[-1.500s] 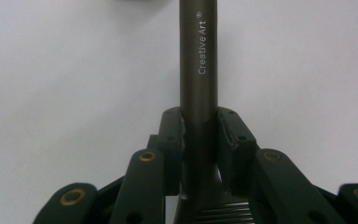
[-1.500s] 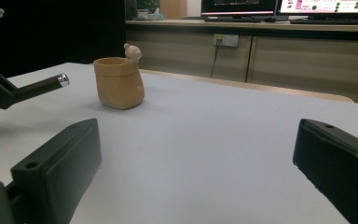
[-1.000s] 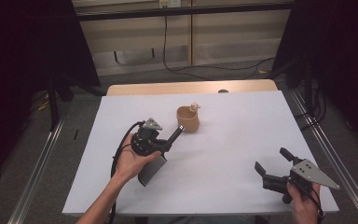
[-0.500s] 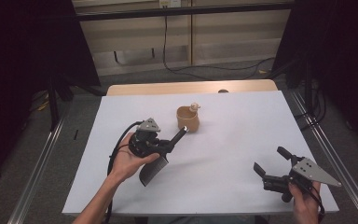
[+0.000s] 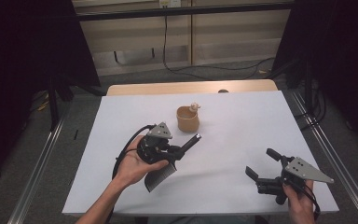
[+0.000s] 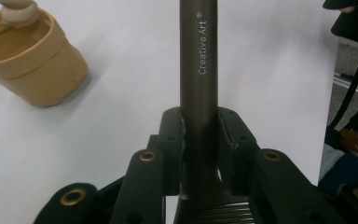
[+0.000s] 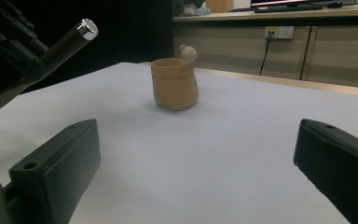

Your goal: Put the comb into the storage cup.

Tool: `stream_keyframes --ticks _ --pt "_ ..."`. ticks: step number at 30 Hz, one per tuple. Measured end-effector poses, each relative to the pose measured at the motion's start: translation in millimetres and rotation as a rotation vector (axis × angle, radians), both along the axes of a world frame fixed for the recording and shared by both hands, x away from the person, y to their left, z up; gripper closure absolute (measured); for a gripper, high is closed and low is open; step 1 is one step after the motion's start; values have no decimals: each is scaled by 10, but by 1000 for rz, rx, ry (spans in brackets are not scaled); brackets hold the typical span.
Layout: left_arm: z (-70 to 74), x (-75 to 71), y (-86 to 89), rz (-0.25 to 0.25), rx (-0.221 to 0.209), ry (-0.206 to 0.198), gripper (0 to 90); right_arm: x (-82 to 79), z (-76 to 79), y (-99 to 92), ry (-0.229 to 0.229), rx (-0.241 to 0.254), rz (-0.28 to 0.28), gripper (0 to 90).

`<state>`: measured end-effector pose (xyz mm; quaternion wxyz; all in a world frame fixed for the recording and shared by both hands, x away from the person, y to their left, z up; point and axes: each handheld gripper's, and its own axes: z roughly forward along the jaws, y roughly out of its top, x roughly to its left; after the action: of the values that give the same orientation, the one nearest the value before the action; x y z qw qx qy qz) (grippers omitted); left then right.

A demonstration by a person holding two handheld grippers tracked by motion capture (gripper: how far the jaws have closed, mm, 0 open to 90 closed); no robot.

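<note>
Table [image 5: 242, 154] white, room seemingly dim.

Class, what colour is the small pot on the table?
Tan, a light brown; the pot shows best in the right gripper view.

The brush [image 5: 170, 163], a flat wide paintbrush with a dark round handle printed "Creative Art" and a silver end cap, is clamped by its handle between the left gripper's [image 5: 179, 152] jaws. Its handle tip slants up toward the tan pot [image 5: 188, 119] just beyond, its bristles hanging below the hand.
</note>
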<state>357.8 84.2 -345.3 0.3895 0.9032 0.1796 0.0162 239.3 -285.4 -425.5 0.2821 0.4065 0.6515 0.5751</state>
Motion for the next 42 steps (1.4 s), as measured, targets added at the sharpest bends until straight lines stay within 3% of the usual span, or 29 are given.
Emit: stream_keyframes --ticks 2,5,8,11,14,18,22,31,34,36,42 --pt "16 51 -56 -7 14 5 732 24 20 19 17 -9 -8 25" --pt "77 105 -168 -29 57 -20 732 95 42 59 22 -29 9 22" --pt "110 116 -261 -58 56 -30 733 145 60 98 26 -16 53 6" --pt "67 87 -362 -93 85 -34 733 176 84 147 52 -44 59 26" --pt "33 82 -413 -101 83 -24 733 209 142 199 53 -64 83 22" --pt "28 74 -417 -102 90 -25 733 279 263 274 74 -124 162 21" --pt "-23 73 -403 -119 138 -11 733 319 288 340 101 -160 194 13" --pt "-59 86 -386 -111 164 8 733 504 351 532 229 -199 383 22" --pt "-91 87 -391 -113 183 12 733 546 382 607 235 -233 406 21" --pt "-93 94 -401 -115 184 29 733 569 401 645 258 -252 414 21" --pt "-105 82 -448 -127 222 19 733 674 440 707 319 -303 479 33"
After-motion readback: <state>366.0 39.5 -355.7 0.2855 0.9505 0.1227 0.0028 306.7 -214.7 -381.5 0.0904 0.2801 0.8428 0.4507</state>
